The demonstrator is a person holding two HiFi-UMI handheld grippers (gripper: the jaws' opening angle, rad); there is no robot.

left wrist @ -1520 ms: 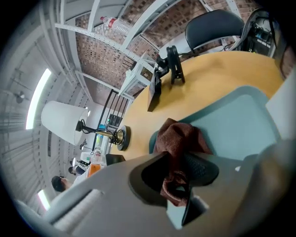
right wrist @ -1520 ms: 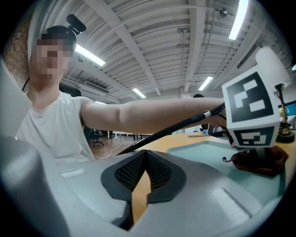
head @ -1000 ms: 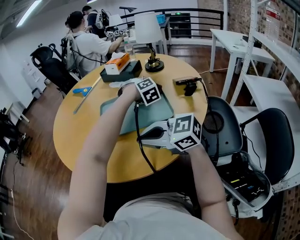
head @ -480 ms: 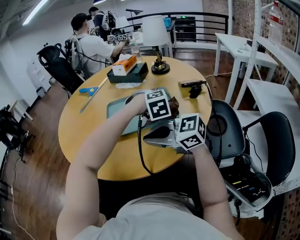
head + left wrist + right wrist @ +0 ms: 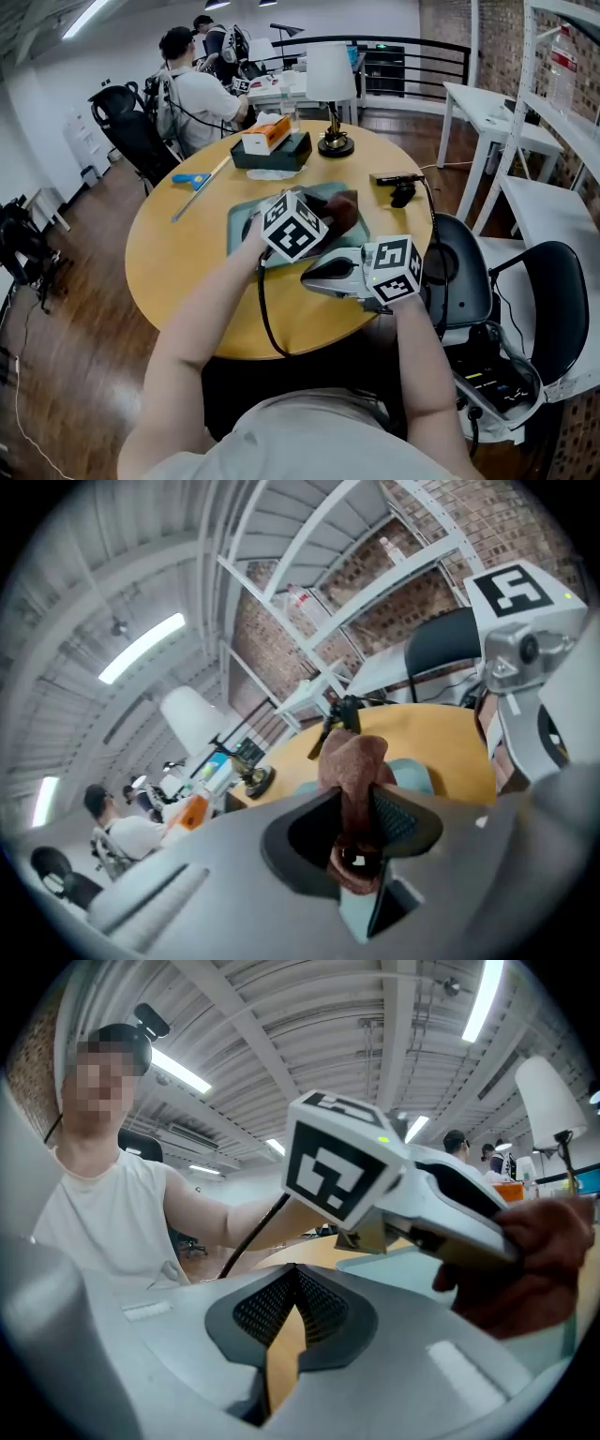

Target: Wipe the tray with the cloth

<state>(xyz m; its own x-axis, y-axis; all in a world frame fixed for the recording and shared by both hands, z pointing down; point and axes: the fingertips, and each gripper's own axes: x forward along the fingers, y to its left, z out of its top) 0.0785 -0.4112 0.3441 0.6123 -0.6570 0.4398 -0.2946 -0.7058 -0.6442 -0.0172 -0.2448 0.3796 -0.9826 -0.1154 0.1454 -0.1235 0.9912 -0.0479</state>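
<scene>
Left tool point(image 5: 364, 817): jaws clamped on the brown cloth point(image 5: 354, 761), over the tray point(image 5: 239, 232) on the worktop point(image 5: 178, 253). Right tool point(image 5: 296, 1305): jaws together, empty, near the worktop's edge.

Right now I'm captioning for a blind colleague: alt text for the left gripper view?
The left gripper is shut on a brown cloth, with a teal tray on a yellow table beyond. A white lamp stands farther back.
</scene>
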